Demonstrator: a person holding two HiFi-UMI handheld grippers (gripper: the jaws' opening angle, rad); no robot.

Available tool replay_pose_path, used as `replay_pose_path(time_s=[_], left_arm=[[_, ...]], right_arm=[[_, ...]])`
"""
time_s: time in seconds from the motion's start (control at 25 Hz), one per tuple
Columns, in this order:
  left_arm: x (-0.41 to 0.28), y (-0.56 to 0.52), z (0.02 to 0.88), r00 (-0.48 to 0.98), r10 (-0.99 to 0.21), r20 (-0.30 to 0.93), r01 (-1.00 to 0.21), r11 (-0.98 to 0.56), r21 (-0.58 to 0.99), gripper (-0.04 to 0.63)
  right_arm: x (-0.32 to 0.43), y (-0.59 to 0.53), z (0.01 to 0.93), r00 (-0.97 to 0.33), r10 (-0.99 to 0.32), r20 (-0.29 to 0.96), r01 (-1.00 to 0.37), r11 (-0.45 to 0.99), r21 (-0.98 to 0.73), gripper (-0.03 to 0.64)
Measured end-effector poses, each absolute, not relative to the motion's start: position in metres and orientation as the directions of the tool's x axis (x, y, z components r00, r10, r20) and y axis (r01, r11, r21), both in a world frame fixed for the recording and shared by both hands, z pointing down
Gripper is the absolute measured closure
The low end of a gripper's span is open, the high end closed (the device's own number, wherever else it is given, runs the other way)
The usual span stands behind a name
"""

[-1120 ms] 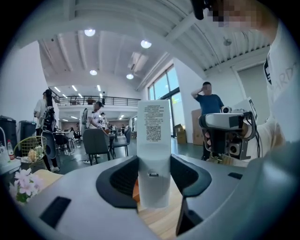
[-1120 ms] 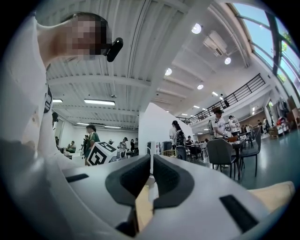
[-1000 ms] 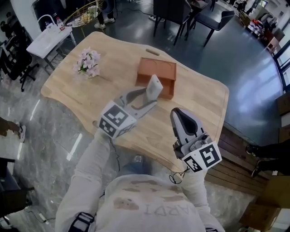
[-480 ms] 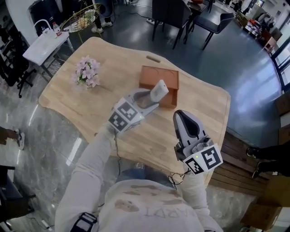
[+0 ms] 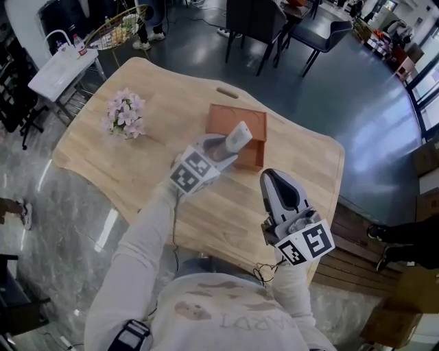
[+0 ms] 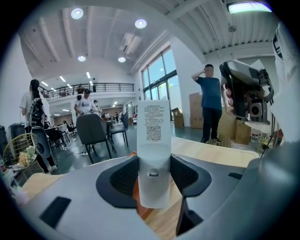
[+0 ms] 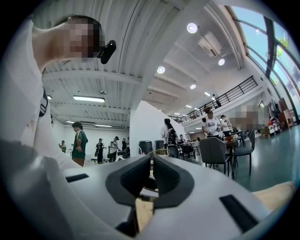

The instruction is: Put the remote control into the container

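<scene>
A white remote control stands tilted upright, clamped by its lower end in my left gripper. It hangs just above the near edge of the brown rectangular container, whose inside shows bare. A QR label faces the camera in the left gripper view. My right gripper is held above the table's near right part, pointing upward, its jaws pressed together with nothing between them.
A small pink flower bunch sits at the far left of the light wooden table. Dark chairs stand beyond the table's far edge. A white side table and a wire basket are at the far left. People stand around the hall.
My left gripper has carried the remote forward and a little right, from short of the container to its near edge. The right gripper has barely moved.
</scene>
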State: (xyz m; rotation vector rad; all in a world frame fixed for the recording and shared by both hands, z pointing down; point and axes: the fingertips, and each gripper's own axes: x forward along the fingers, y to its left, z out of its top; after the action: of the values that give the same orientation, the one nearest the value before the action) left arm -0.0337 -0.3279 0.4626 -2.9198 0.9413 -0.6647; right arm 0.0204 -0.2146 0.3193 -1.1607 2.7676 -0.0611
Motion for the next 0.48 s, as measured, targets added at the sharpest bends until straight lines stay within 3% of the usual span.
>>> replay_pose_path(time_s=[0.48], left_arm=[[-0.023,-0.373,0.503,0.704,-0.547,0.453,-0.551,-0.823,-0.138,0.387]], right_arm=[[0.032,-0.246,0.324,-0.702,-0.709,-0.071,-0.704,0.705,-0.086,0.592]])
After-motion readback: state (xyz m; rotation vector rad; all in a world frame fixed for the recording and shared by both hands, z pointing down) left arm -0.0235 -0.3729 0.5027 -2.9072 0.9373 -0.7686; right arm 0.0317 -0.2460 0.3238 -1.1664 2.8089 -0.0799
